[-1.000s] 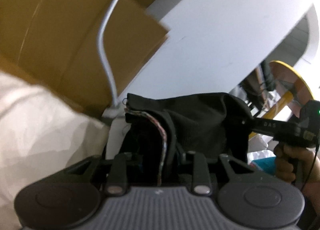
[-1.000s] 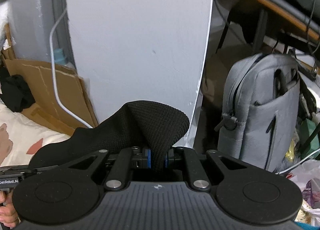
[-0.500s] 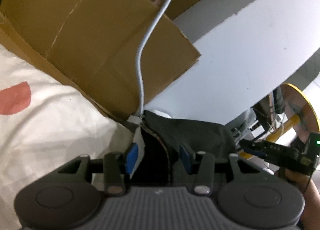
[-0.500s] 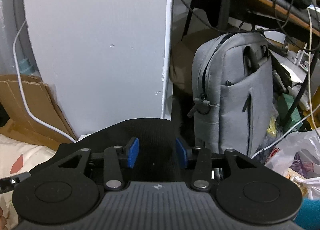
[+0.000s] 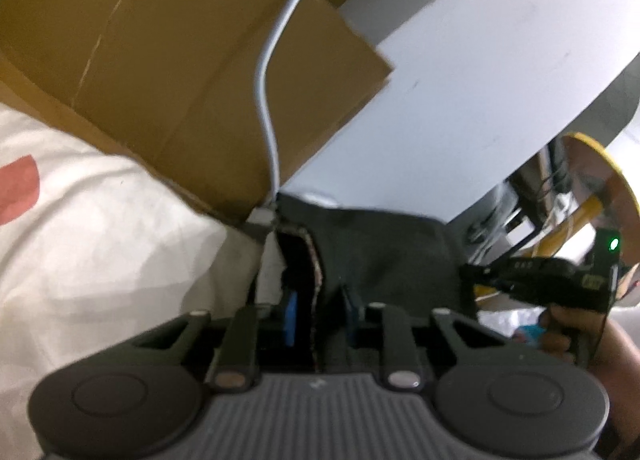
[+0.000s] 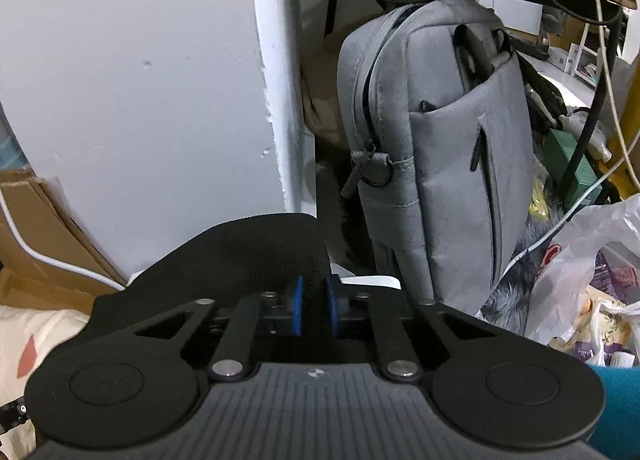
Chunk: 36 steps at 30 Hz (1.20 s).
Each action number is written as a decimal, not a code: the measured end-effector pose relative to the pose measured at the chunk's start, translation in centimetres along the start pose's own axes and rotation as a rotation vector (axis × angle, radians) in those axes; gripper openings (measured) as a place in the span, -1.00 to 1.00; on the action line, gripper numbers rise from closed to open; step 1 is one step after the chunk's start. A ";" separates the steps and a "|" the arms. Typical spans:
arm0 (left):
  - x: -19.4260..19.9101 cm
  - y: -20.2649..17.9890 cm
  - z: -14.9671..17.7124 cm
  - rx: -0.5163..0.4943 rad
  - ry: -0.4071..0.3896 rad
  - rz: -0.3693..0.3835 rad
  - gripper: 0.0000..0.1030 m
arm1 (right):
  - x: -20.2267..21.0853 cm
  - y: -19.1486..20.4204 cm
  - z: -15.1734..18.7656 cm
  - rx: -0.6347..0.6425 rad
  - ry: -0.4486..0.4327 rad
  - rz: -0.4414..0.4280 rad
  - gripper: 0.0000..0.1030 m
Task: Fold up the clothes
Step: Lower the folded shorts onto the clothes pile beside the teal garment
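A black garment (image 5: 376, 252) hangs stretched between my two grippers. In the left wrist view my left gripper (image 5: 320, 316) has its blue pads a little apart with the garment's seamed edge running between them. My right gripper (image 5: 472, 274) shows at the right of that view, at the garment's other corner. In the right wrist view my right gripper (image 6: 314, 310) has its blue pads close together, with the black fabric (image 6: 240, 256) lying across and around them. The rest of the garment is hidden below both views.
A white sheet with a red patch (image 5: 80, 244) lies at lower left. Brown cardboard (image 5: 172, 60) and a white cable (image 5: 268, 100) lean on a white panel (image 5: 480, 80). A grey bag (image 6: 440, 132) and plastic bags (image 6: 580, 280) stand right.
Both grippers opened half a second ago and have since narrowed again on the fabric. The right gripper has swung right toward the grey bag. The garment has dropped lower in both views.
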State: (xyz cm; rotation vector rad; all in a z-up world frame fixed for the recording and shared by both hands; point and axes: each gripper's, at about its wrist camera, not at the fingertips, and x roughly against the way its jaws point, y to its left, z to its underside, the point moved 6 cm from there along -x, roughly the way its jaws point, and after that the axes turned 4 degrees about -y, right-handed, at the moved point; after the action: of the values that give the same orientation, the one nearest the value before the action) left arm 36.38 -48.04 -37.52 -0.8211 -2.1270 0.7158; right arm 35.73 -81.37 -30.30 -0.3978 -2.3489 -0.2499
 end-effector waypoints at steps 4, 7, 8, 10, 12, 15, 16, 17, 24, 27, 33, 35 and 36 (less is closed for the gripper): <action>-0.7 0.4 0.1 -0.001 -0.001 -0.004 -0.53 | -1.6 0.2 0.5 0.048 0.025 0.023 -0.86; -1.1 0.8 0.0 0.013 0.000 -0.002 -0.52 | -2.6 0.3 0.8 0.072 0.035 0.045 -0.89; -1.1 0.9 -0.1 0.023 0.001 0.000 -0.49 | -2.8 0.3 0.8 0.078 0.036 0.055 -0.89; -0.5 1.3 -0.3 0.048 -0.004 -0.025 -0.30 | -3.0 0.2 0.7 0.081 0.033 0.081 -0.96; 0.3 1.4 -0.4 0.038 -0.019 -0.060 -0.19 | -2.2 -0.6 0.2 0.020 0.016 0.100 -0.95; 1.6 1.0 -0.8 0.036 -0.048 -0.075 -0.27 | -0.6 -1.7 -0.5 -0.074 -0.015 0.104 -0.92; 2.0 0.8 -1.0 0.027 -0.054 -0.085 -0.30 | 0.1 -1.6 -0.6 -0.080 -0.028 0.090 -0.92; 2.4 0.7 -1.3 0.016 -0.065 -0.100 -0.29 | 0.9 -1.4 -0.6 -0.079 -0.043 0.077 -0.92; 4.1 -1.4 -2.4 -0.027 -0.080 -0.066 -0.25 | 6.3 0.5 1.7 -0.104 -0.075 0.012 -0.74; 4.6 -2.5 -2.3 -0.062 -0.081 -0.055 -0.22 | 8.0 1.3 3.3 -0.147 -0.071 -0.016 -0.59; 5.5 -4.7 -1.4 -0.132 -0.080 -0.015 -0.21 | 10.6 2.3 6.9 -0.184 -0.060 -0.005 -0.55; 5.6 -5.5 -0.8 -0.163 -0.072 -0.001 -0.21 | 11.2 2.4 8.2 -0.188 -0.055 0.007 -0.55; 5.6 -5.6 -0.6 -0.167 -0.068 0.004 -0.21 | 11.5 2.4 9.1 -0.194 -0.050 0.016 -0.55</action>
State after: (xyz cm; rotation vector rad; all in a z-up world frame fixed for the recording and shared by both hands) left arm 32.06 -47.38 -30.89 -0.9005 -2.2703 0.5803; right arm 22.87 -74.05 -28.68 -0.5214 -2.3776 -0.4669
